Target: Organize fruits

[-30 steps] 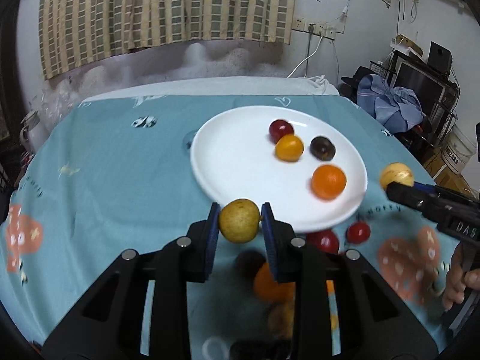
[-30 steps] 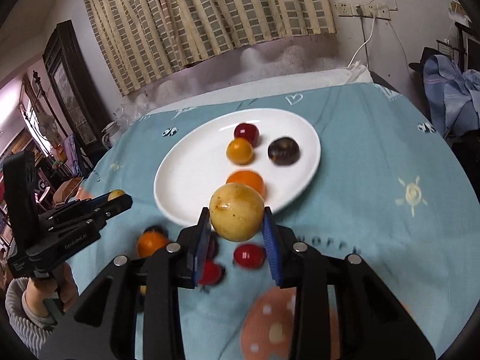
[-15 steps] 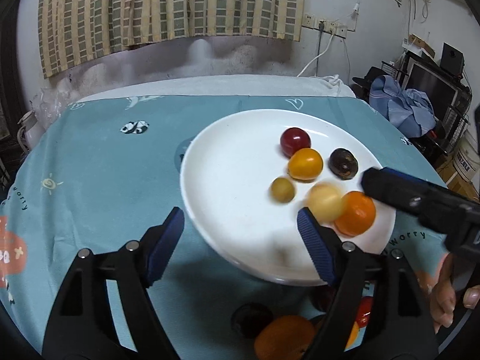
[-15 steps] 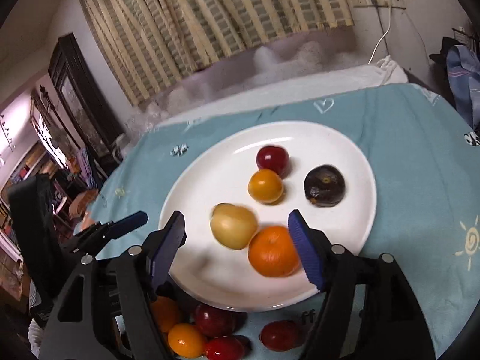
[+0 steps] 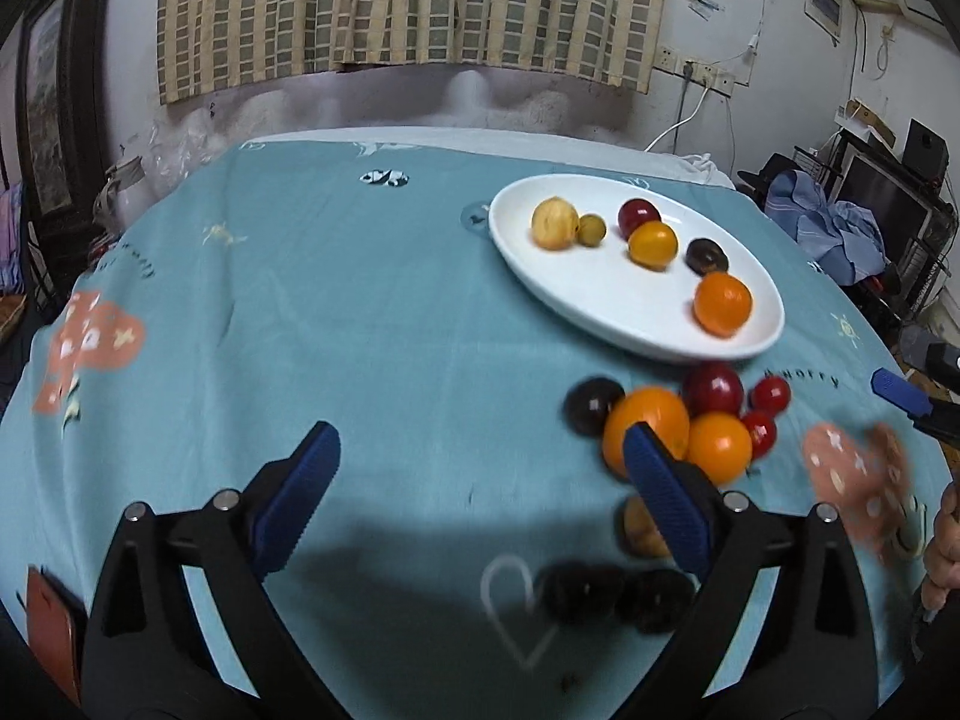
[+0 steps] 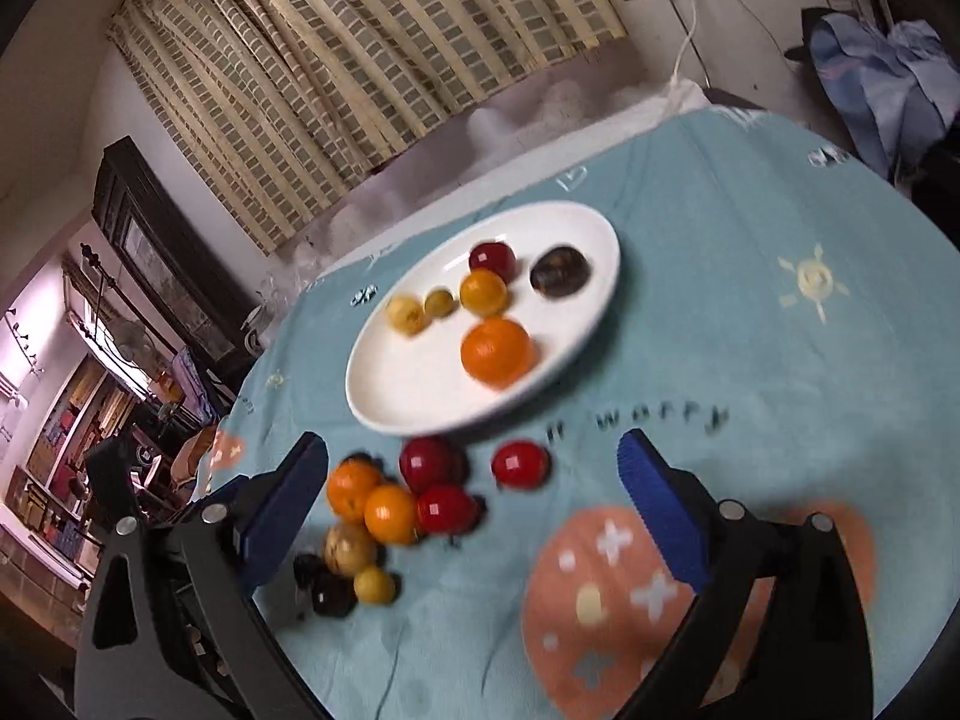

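While both grippers gape wide and empty: left gripper [image 5: 480, 492], right gripper [image 6: 474, 504] | six fruits on plate [image 5: 606, 312]; loose pile [image 6: 390, 510] on cloth [image 5: 360, 330], just before plate | risk: crowded round fruits roll away if nudged.

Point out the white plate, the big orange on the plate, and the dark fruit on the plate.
white plate [image 5: 600, 306], left wrist view, bare near side.
big orange [image 5: 722, 303], left wrist view, its middle.
dark fruit [image 6: 559, 271], right wrist view, its middle.
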Tool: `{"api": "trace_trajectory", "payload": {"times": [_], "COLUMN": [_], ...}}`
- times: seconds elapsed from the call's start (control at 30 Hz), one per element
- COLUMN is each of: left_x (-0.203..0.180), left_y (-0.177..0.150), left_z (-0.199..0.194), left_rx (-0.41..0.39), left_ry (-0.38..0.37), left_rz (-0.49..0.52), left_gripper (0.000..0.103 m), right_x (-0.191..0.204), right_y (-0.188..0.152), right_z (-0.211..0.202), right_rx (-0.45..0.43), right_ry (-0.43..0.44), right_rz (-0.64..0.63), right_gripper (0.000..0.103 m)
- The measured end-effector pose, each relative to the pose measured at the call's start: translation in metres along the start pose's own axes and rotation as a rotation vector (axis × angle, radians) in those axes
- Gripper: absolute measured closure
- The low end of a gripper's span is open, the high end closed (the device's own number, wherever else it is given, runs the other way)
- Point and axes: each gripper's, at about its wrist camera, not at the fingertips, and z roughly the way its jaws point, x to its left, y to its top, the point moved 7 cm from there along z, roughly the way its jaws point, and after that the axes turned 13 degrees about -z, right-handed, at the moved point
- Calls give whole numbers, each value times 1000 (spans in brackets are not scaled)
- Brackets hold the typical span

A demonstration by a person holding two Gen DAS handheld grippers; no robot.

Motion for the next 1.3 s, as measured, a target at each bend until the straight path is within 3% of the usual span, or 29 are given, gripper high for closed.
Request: {"api": "trace_trajectory", "payload": {"times": [0.23, 0.37, 0.53, 0.7, 0.8, 0.83, 0.93, 1.13, 1.3], "left_x": [6, 1, -2, 3, 21, 29, 33, 9, 16], "left_y": [-36, -46, -49, -45, -34, -28, -24, -21, -8], "left_z": [-29, -18, -15, -4, -9, -15, -17, -2, 17], "left_rx": [31, 52, 61, 73, 12, -17, -7, -37, 15], "left_ry": [-42, 56, 58, 108, 212, 214, 118, 170, 121], "left_rz": [34, 126, 149, 155, 137, 107, 40, 216, 178], "left_gripper": [3, 3, 3, 3, 3, 3, 3, 3, 9], "right_x": [-1, -6, -1, 0, -1, -2, 1, 10, 14], "right_y": [-4, -4, -5, -7, -7, -6, -6, -7, -7], "right_z": [0, -1, 2, 3, 2, 2, 2, 5, 8], "right_rx": [22, 23, 35, 41, 38, 36, 33, 41, 41], "right_ry": [0, 4, -1, -8, -8, -6, 0, -10, -35], "right_rz": [12, 34, 15, 1, 6, 9, 3, -56, -99], "right_gripper": [5, 5, 5, 5, 5, 5, 5, 5, 5]}}
